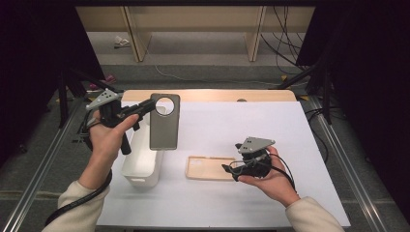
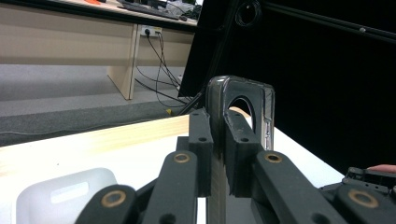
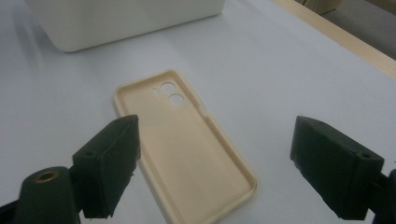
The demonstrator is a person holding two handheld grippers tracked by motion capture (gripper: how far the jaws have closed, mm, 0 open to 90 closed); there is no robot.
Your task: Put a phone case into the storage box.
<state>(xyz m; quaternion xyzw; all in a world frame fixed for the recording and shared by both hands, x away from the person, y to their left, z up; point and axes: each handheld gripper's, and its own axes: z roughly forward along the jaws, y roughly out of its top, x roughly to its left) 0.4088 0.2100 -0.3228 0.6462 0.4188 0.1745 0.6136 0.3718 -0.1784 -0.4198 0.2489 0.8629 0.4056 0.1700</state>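
Now, left tongs (image 1: 147, 104): clenched on the top edge of the grey case (image 1: 164, 123), held upright in the air over the bin (image 1: 140, 159) near the bench's left edge.
Grey case in the left gripper view: rim (image 2: 243, 93) pinched between the jaws beside the round camera hole.
Right tongs (image 1: 231, 168): released, jaws wide apart, low over the beige case (image 1: 209, 167).
Beige case: flat and open side up on the bench (image 1: 251, 125), about mid-bench toward the near edge (camera holes face the bin).
Handling: likely light, thin, somewhat bendy and slick.
Hold: pinch one long side wall (image 3: 224, 144); the floor lies too flat to grip.
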